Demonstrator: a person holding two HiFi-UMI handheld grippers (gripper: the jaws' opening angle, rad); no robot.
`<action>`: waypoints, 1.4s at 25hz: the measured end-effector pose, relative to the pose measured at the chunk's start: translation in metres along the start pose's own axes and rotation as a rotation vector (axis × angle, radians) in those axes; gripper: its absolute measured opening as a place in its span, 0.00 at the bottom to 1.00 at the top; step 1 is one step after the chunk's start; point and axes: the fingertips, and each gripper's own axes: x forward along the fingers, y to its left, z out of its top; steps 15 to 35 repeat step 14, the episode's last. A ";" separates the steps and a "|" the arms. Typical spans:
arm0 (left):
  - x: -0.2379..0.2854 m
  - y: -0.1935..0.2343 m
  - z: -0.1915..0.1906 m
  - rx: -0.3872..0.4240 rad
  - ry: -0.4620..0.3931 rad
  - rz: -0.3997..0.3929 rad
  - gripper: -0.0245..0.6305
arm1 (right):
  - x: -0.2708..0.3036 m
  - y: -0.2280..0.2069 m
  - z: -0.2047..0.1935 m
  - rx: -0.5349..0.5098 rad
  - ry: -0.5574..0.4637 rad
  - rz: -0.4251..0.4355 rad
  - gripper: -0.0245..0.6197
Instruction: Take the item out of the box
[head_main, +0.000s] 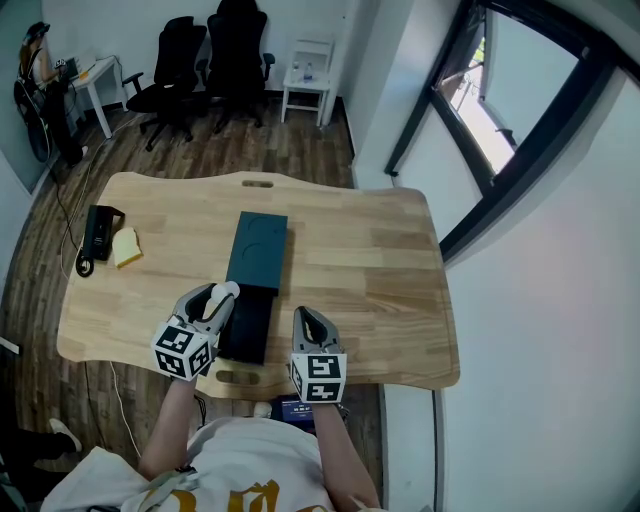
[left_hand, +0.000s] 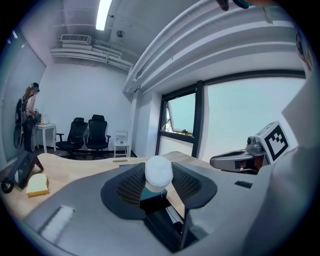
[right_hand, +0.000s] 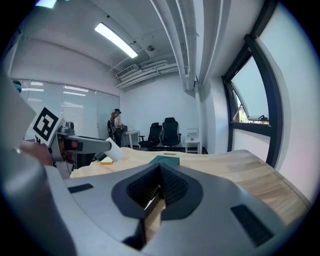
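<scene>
A long dark teal box (head_main: 258, 250) lies in the middle of the wooden table (head_main: 370, 260), and its black inner tray (head_main: 246, 326) is slid out toward me. My left gripper (head_main: 220, 299) hovers over the tray's left edge, shut on a small white rounded item (head_main: 227, 291). In the left gripper view the white item (left_hand: 158, 171) sits between the jaws, above the box (left_hand: 153, 196). My right gripper (head_main: 311, 322) is just right of the tray, its jaws together and empty (right_hand: 159, 189). The right gripper view shows the left gripper (right_hand: 82, 145) with the white item (right_hand: 114, 151).
A black device (head_main: 100, 231) with a cable and a yellow sponge (head_main: 126, 247) lie at the table's left end. Black office chairs (head_main: 205, 60) and a white side table (head_main: 308, 75) stand beyond the far edge. A window wall (head_main: 520, 120) runs along the right.
</scene>
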 end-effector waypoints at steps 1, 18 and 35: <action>0.000 0.001 0.000 0.005 -0.001 0.006 0.29 | 0.000 0.000 0.000 -0.002 -0.002 -0.003 0.05; 0.004 0.005 -0.006 0.002 0.016 0.005 0.29 | 0.000 -0.010 -0.009 0.005 0.003 -0.033 0.05; 0.004 0.005 -0.006 0.002 0.016 0.005 0.29 | 0.000 -0.010 -0.009 0.005 0.003 -0.033 0.05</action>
